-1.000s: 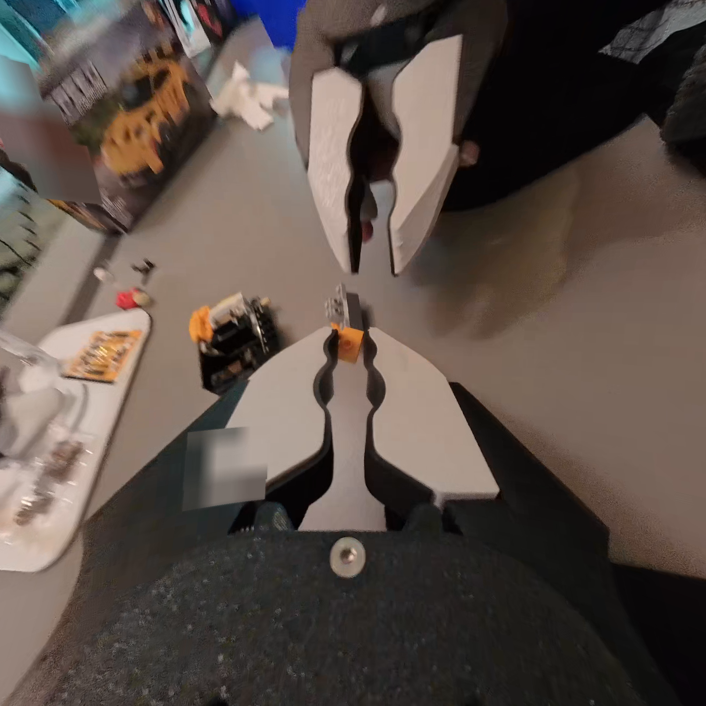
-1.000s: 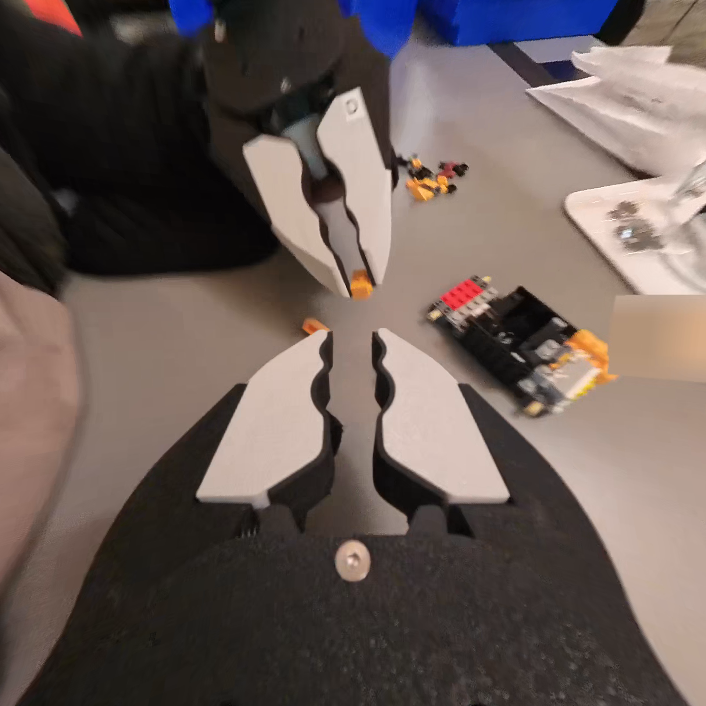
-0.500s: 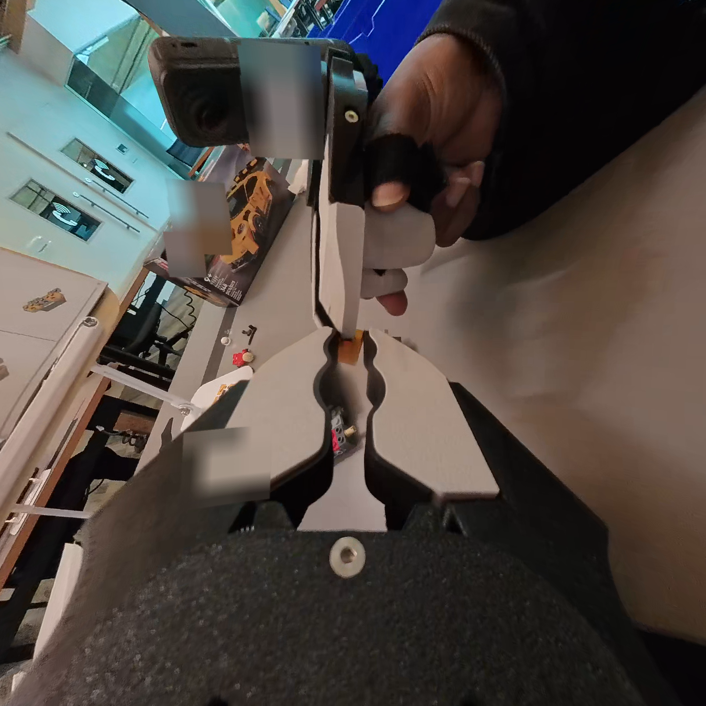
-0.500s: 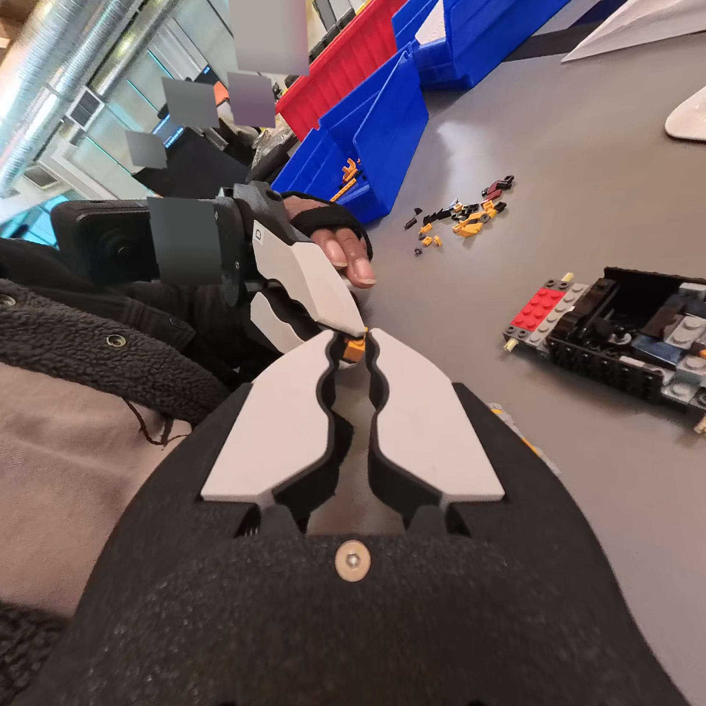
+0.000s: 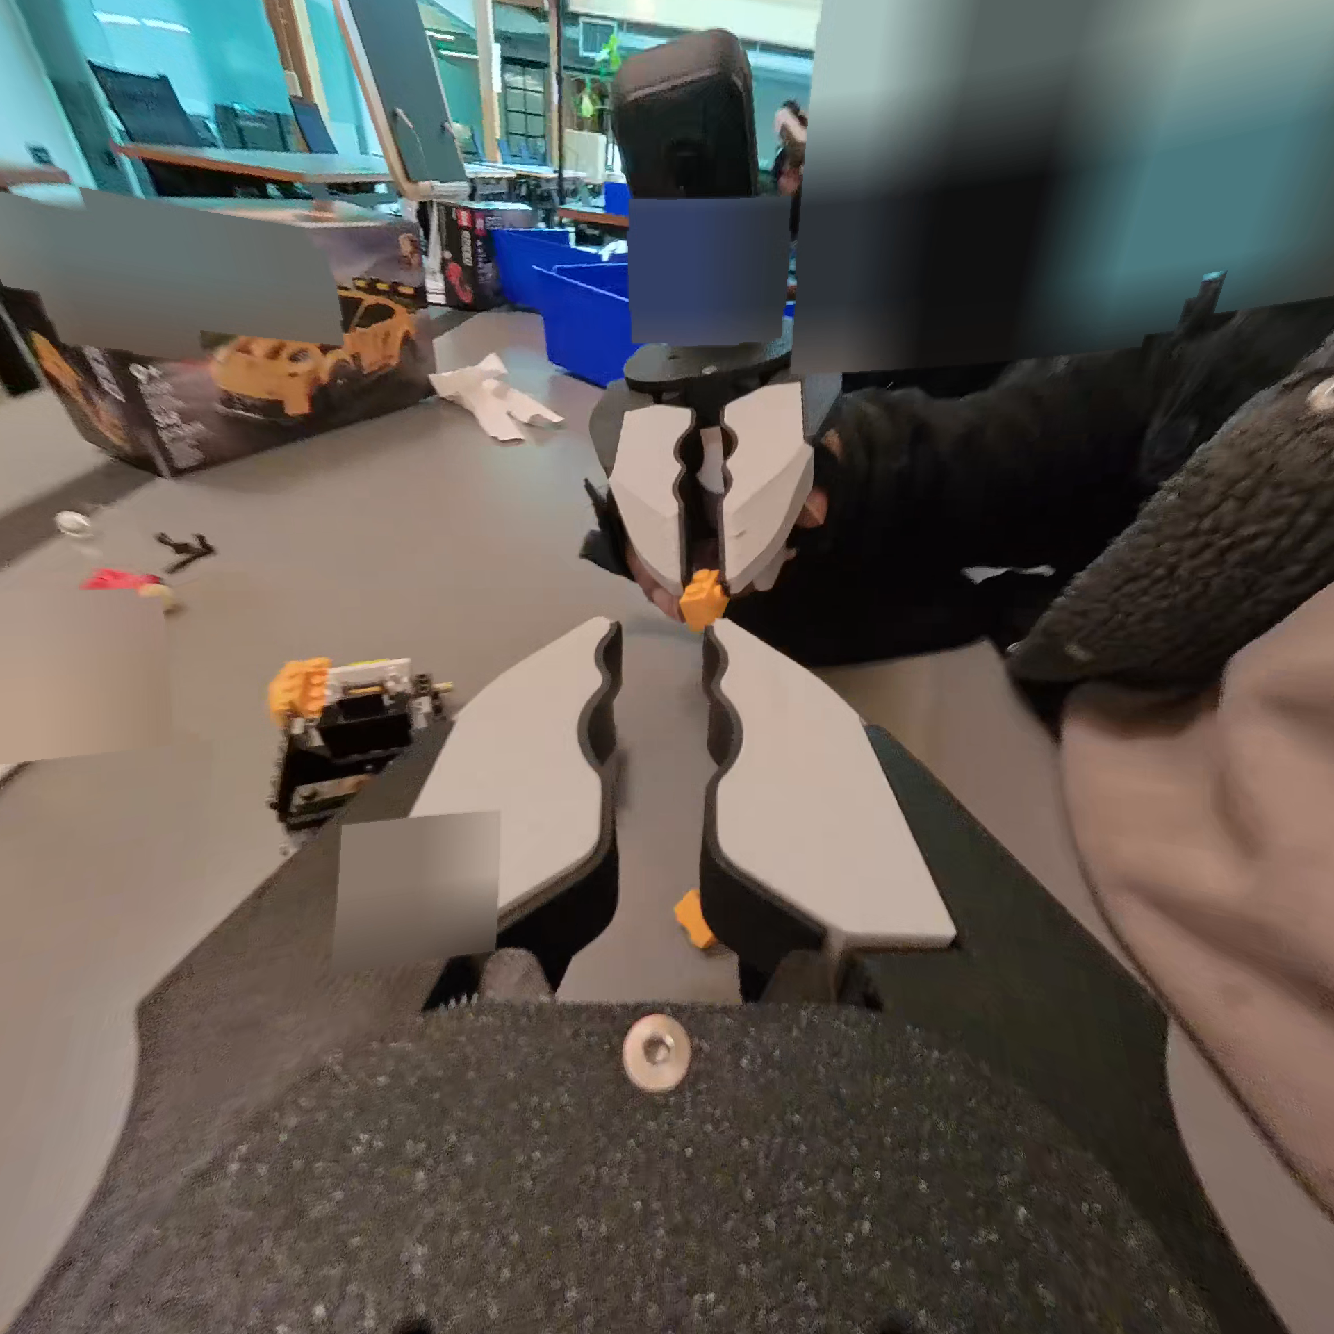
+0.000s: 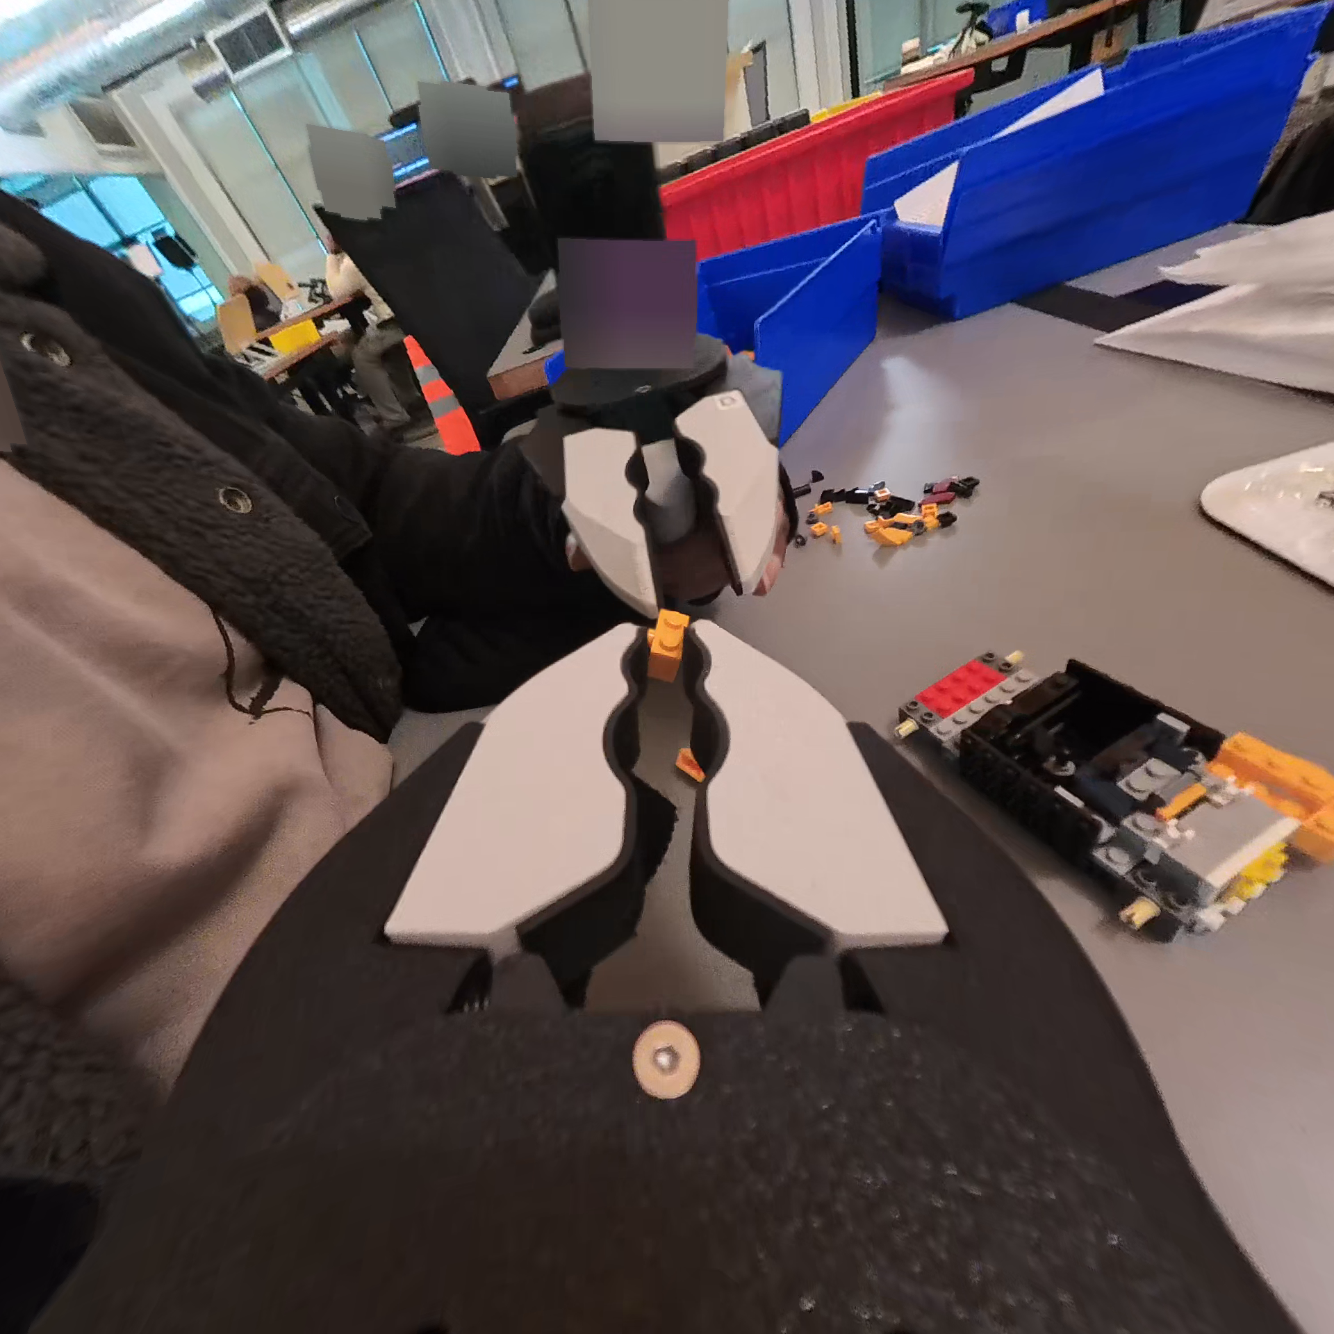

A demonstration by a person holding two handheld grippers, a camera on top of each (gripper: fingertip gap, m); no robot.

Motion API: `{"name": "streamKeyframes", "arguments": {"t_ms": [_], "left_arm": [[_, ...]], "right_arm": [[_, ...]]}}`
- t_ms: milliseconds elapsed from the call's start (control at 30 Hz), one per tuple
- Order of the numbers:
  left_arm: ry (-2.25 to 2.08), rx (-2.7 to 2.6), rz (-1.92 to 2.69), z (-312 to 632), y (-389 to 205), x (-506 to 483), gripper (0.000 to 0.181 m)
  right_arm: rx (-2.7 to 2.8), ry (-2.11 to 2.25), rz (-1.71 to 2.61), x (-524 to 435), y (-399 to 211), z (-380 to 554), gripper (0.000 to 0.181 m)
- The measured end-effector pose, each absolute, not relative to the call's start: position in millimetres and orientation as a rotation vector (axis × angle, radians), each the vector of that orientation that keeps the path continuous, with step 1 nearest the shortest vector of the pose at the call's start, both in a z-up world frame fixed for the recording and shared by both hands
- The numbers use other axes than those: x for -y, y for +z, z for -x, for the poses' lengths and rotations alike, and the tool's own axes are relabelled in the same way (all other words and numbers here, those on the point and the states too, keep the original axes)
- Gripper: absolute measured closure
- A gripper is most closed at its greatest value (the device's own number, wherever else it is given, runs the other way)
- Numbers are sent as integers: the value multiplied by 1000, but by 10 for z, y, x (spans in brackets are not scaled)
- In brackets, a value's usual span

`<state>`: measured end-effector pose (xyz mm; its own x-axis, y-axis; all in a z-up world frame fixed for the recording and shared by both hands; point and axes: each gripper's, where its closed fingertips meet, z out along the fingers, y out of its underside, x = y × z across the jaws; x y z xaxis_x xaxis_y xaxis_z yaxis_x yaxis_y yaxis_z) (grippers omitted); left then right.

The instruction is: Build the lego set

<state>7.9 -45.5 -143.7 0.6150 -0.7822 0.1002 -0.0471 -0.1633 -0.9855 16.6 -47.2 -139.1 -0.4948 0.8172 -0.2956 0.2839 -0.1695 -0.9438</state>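
Note:
My right gripper (image 6: 665, 634) is shut on a small orange brick (image 6: 665, 646) and holds it above the grey table (image 6: 1010, 447). My left gripper (image 5: 660, 631) is open and empty, tip to tip with the right one. In the left wrist view the right gripper (image 5: 704, 577) faces me with the orange brick (image 5: 702, 595) at its tips. In the right wrist view the left gripper (image 6: 694, 598) shows just beyond the brick, jaws apart. The partly built black, grey and orange car (image 6: 1126, 787) lies to the right, and it also shows in the left wrist view (image 5: 346, 729). A loose orange piece (image 5: 693, 917) lies on the table below the grippers.
A pile of loose orange and black parts (image 6: 888, 505) lies at mid table. Blue bins (image 6: 1083, 188) stand at the back and a white tray (image 6: 1278, 505) at the right edge. The set's box (image 5: 238, 382), crumpled paper (image 5: 491, 393) and a few stray parts (image 5: 144, 570) lie far left. My left and right fingertips are right by each other.
The left gripper held the orange brick and brought it to the right gripper. The right gripper shut on it, and the left gripper has opened and let go.

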Motion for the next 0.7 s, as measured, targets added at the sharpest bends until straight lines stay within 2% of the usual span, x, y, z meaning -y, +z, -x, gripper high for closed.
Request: {"name": "streamKeyframes", "arguments": {"t_ms": [300,367,533,633,700], "left_arm": [[-912,-719,1646,-219,-1460,548,164],[-902,-733,1665,-236,-1498,549,172],[-858,-757,1695,-235,-1540,543,173],[-797,-771,1717,-229,-1575,517,173],[-769,-773,1738,-221,-1609,499,173]], "right_arm": [[1707,1723,1209,538,-1403,-159,172],[1719,1712,1203,553,-1422,-154,172],[1762,1662,1214,544,-1477,-159,172],[1861,1594,1246,554,-1573,-157,162],[1876,1567,1237,537,-1590,-137,168]]}}
